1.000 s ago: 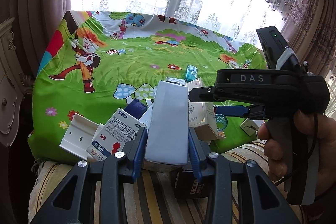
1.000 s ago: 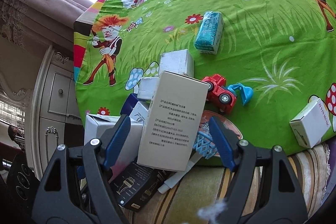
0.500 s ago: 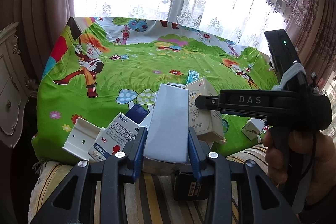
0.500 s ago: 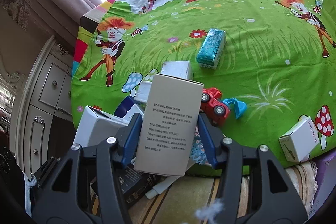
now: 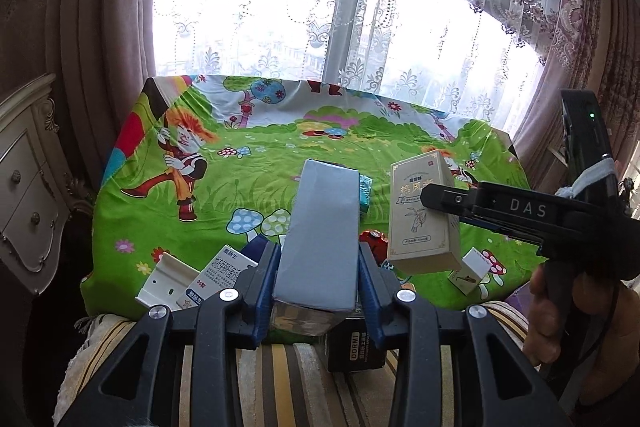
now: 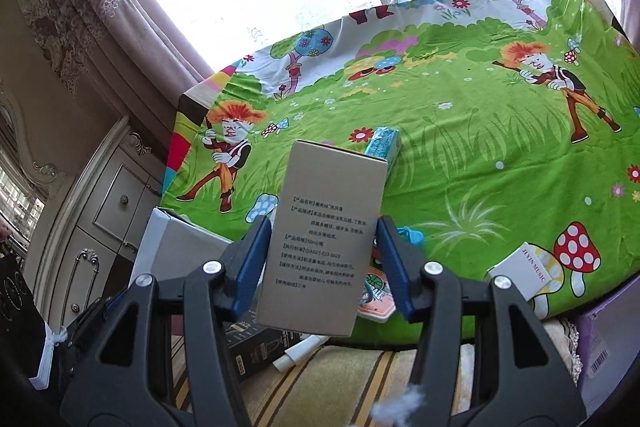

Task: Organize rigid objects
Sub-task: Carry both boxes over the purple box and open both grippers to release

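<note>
Since a second ago both boxes have come up off the heap at the near edge of the cartoon cloth (image 5: 256, 187), and the window now fills more of each view. The right gripper (image 6: 320, 259) stood wide around the beige box (image 6: 324, 239) then; its jaws have just been closing and now the blue pads press the box's two long sides. The left gripper (image 5: 318, 271) was already clamped on the pale grey box (image 5: 324, 231) and still is.

In the left wrist view, from the left: a white plastic bracket (image 5: 164, 281) lies at the cloth's near edge, touching a white medicine carton (image 5: 218, 277) with blue print. Next comes the grey box, held upright between the left pads and clear of the cloth. Behind its right edge peeks a teal packet (image 5: 365, 193), and below that a bit of the red toy truck (image 5: 374, 241). A black DORMI box (image 5: 354, 345) rests on the striped cushion (image 5: 280, 379) under the right finger. Further right the beige box hangs tilted in the right gripper, which a hand (image 5: 568, 323) holds by its grip. A small white box (image 5: 472, 269) sits on the cloth below it.

In the right wrist view the beige box hides most of the truck; the small white box lies well to the right by a red mushroom print.
</note>
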### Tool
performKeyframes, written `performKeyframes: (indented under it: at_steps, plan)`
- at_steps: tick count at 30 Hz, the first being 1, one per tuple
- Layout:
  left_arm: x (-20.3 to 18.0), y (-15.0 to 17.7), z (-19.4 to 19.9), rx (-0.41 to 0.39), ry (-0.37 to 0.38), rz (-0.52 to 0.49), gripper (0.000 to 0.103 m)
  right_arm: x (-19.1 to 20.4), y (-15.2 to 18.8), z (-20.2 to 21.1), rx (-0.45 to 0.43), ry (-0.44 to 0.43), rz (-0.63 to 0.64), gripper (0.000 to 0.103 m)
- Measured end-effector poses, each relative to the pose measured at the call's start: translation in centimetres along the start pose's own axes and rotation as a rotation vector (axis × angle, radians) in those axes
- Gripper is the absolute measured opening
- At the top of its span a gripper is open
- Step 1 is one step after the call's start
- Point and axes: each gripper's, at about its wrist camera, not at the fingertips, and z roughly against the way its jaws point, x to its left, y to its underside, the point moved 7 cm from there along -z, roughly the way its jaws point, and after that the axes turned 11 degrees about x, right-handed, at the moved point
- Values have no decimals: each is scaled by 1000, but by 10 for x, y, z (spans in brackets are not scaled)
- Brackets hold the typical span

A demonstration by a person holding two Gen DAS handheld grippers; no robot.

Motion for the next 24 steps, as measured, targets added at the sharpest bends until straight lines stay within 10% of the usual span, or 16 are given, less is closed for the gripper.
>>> performKeyframes:
  at_steps: [24]
  plan:
    - [-107, 13, 23, -9, 104, -163, 39, -84, 40, 94, -98, 106, -99, 55]
